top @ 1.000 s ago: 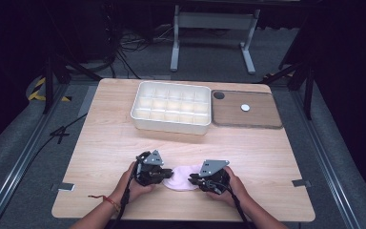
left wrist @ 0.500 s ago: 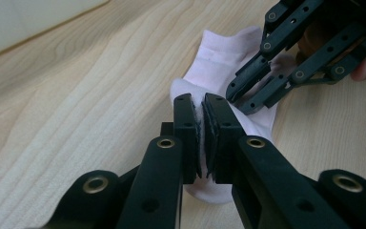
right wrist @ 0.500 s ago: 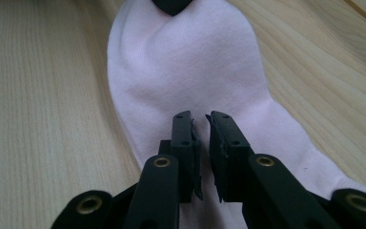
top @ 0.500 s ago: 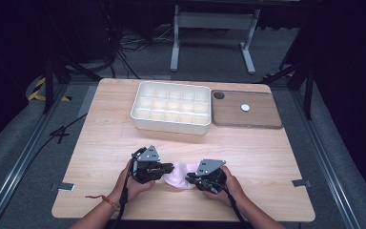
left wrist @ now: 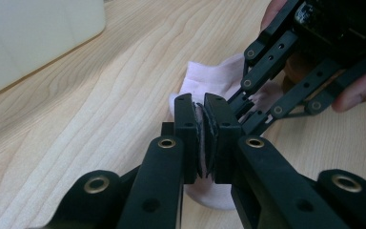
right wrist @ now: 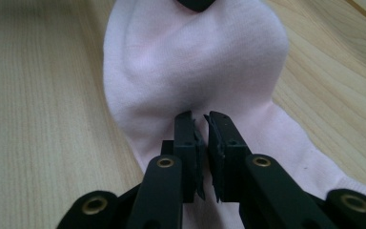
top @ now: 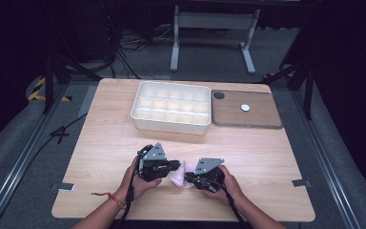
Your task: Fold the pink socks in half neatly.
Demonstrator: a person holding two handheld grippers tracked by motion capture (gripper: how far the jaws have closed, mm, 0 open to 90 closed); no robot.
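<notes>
A light wood table (top: pixel 100 157) holds a few things. A white tray (top: pixel 171 107) with many small boxes sits near 12 o'clock. A brown board (top: pixel 257 117) lies just beside it, toward 1 o'clock. A pink sock (top: pixel 180 175) lies near 6 o'clock.

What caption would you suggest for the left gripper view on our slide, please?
Left gripper shut on a pink sock, right gripper close beside.
</notes>
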